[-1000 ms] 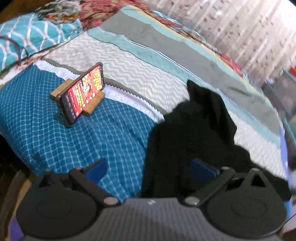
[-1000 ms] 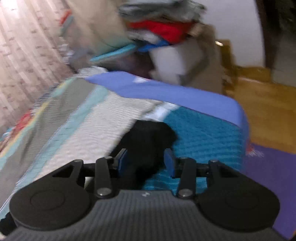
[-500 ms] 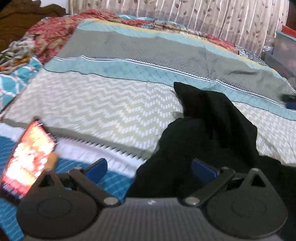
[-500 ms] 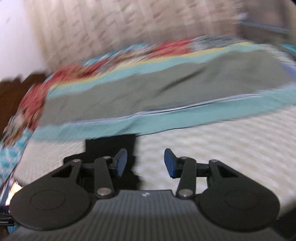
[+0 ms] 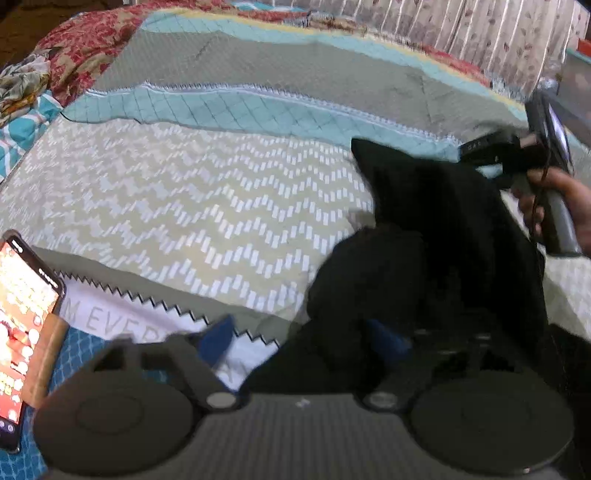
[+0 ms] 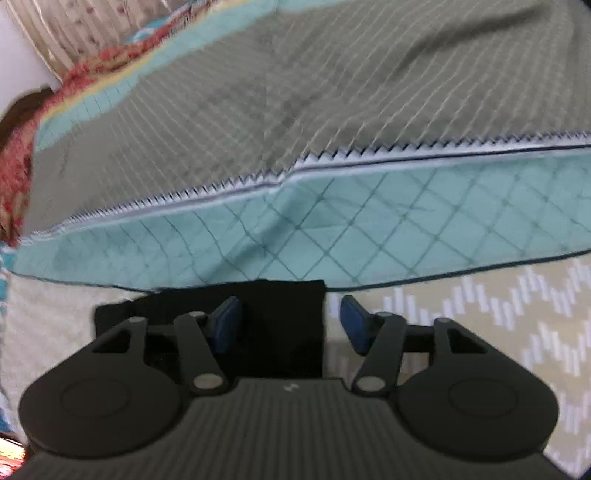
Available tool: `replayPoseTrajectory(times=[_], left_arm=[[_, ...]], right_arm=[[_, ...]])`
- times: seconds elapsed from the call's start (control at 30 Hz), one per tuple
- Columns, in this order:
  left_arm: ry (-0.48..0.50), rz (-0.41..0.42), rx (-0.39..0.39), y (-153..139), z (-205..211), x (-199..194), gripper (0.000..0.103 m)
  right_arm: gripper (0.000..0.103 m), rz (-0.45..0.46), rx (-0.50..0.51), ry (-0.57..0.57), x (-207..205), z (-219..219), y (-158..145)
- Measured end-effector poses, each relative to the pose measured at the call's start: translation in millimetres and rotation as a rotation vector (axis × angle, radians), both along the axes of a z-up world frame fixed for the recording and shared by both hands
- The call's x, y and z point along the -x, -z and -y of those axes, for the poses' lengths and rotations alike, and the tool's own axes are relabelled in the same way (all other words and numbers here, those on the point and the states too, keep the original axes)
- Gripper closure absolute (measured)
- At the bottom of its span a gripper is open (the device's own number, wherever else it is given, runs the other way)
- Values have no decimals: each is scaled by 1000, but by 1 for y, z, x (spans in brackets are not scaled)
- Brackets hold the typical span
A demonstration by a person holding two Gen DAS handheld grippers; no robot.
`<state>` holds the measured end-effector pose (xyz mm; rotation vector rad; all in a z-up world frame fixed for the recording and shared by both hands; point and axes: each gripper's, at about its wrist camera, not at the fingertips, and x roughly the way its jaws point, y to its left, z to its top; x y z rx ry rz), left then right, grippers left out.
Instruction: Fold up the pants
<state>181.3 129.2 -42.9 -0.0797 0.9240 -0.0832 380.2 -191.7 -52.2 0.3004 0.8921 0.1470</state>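
Observation:
The black pants (image 5: 424,258) lie crumpled on the patterned quilt (image 5: 207,199), right of centre in the left wrist view. My left gripper (image 5: 301,339) hangs over their near edge. Its jaws are closing: black cloth bulges between them, the left pad (image 5: 218,339) is still clear over the white strip, and the right pad (image 5: 384,339) is against the cloth. My right gripper (image 6: 290,328) is at the far flat end of the pants (image 6: 284,317). Its jaws are closing around that end with a gap left at the right pad (image 6: 354,328). From the left wrist camera the right gripper (image 5: 476,151) shows too, held by a hand (image 5: 557,206).
A lit phone on a wooden stand (image 5: 26,314) stands at the quilt's near left. Floral bedding (image 5: 85,48) is bunched at the far left. A curtain (image 5: 480,29) runs behind the bed. The quilt's teal band (image 6: 332,229) lies just past the pants' end.
The left view swung right, so the phone slid to the left edge, and the left jaws narrowed. The right gripper swept from the bed's foot to the pants' far end and narrowed.

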Motion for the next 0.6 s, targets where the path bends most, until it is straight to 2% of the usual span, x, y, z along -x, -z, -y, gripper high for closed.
replayPoseTrajectory(times=[0.03,0.1,0.17,0.27,0.37,0.43,0.5,0.53,0.57,0.6], left_arm=[[10,-13,12,1,1,-1,63],[8,-2,11,-2,3,1,70],[17,19,11,-9,5,7,77],[13,64,31,-24,2,21,78],[-4,86,45,-33,-5,33,78],[9,80,48,-33,-6,38,78],[32,71,36,-30,0,44,73],[51,69,34,-29,3,47,66],[67,64,27,-29,7,51,42],[73,63,16,-29,9,54,31]], right_arm=[[93,4,-35,-19,3,-1,-4],[94,102,-58,0,23,7,-30],[94,218,-93,57,52,37,-71],[94,361,-160,200,107,107,-127],[94,500,-82,372,190,179,-170],[93,510,-35,480,238,216,-175],[92,453,2,575,281,246,-163],[87,402,17,625,301,259,-151],[77,345,39,684,317,268,-135],[66,283,66,734,331,274,-119]])
